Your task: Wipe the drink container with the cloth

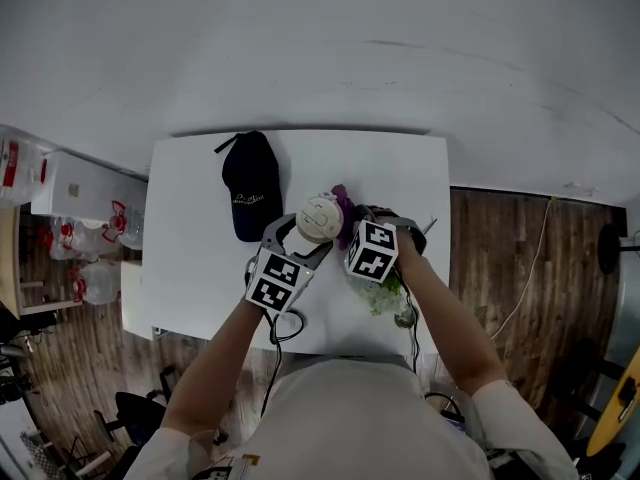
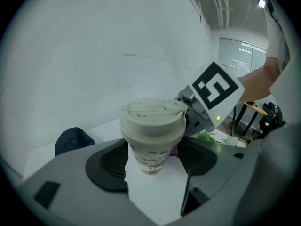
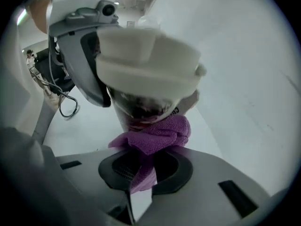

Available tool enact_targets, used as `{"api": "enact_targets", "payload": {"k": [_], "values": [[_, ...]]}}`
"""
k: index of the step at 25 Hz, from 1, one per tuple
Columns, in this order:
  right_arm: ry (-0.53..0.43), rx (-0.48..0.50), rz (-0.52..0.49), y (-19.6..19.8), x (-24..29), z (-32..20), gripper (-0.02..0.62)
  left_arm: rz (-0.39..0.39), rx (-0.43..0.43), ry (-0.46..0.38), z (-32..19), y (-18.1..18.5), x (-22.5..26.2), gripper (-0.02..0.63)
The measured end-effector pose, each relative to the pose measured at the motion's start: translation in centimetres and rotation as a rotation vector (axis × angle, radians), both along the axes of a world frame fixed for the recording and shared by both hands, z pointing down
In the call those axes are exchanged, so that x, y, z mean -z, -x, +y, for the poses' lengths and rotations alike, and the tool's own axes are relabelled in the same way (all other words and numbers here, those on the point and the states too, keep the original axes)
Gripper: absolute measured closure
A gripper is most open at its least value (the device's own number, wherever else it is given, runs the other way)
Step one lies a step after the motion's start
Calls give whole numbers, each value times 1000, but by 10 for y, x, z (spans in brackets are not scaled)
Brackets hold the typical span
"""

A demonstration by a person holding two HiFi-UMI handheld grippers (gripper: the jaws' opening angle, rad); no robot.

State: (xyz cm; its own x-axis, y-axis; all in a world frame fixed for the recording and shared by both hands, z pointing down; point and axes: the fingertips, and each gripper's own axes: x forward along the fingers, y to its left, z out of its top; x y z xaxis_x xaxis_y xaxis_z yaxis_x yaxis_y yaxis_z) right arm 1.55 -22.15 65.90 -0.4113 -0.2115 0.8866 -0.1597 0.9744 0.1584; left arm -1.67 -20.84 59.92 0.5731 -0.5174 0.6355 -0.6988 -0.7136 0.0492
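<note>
Coffee cup [image 1: 319,218], paper with a cream lid, sits near the middle of the white table [image 1: 200,258] on my head view. My left gripper [image 2: 153,157] has it clamped: the ribbed pads [image 2: 113,158] press on either side of the cup's lower body, jaws set wide around it. From my right gripper view the lid looms close and tilted across the top. My right gripper [image 3: 146,166] is pinched shut on a purple microfibre cloth [image 3: 153,135], and the bunched end of that cloth is pushed against the cup's lower wall. Both marker cubes sit side by side just in front of me. A black baseball cap [image 1: 250,183] lies left of the cup, and something green and leafy-looking [image 1: 385,298] lies by my right forearm.
</note>
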Motion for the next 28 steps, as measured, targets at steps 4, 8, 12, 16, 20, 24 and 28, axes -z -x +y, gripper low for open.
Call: {"api": "enact_targets", "payload": {"k": [4,8,12,16,20,24,28], "values": [[86,7,-12,6,-37,12,517,-5,8,-5,4,3,-6,268],[121,18,-10,9,-44,21,517,-14,-3,-12,3,0,3,268],[103,44,-10,4,-21,25,517,-12,13,12,4,2,-5,267],[50,23,-88,-1,27,20,517,-7,18,15,2,3,-7,267],[9,-37,-122,-16,65,18,517,-6,20,33,6,2,-8,267],[-11,-146,-118,-35,96,15,517,-15,61,84,11,8,-8,267],[-12,-328,-241,-45,138,14,517,21,89,72,17,19,17,267]]}}
